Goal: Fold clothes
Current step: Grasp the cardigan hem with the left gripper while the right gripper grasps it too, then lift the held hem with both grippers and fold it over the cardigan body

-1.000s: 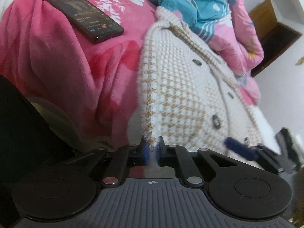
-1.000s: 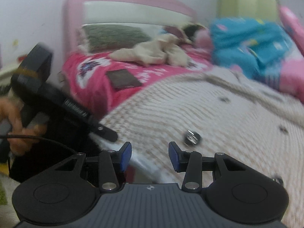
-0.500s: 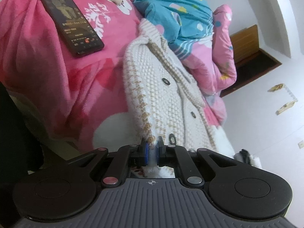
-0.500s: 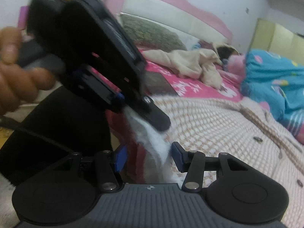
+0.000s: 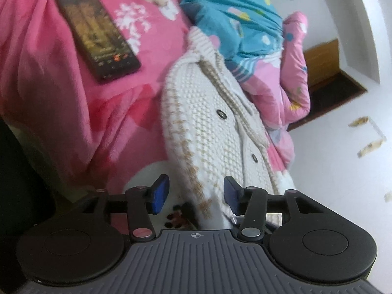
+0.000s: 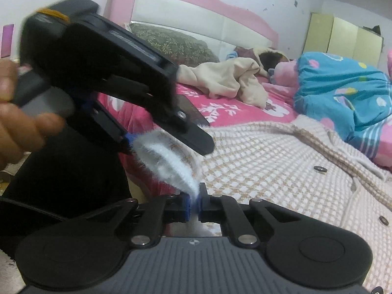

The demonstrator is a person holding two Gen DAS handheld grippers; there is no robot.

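My right gripper (image 6: 193, 207) clamped on fuzzy white hem of knit cardigan (image 6: 281, 169), frame centre-bottom. My left gripper (image 5: 193, 196) opening, blue pads (image 5: 160, 193) clear of hem passing between them. Cardigan, nubby cream-tan check weave with round dark buttons, sprawls on plush pink blanket (image 5: 61, 93). Flat black phone (image 5: 94, 30) upper left.

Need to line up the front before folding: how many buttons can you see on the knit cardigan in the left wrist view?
2 dark round buttons: one mid-front, one lower, nearer the hem. More may be hidden.
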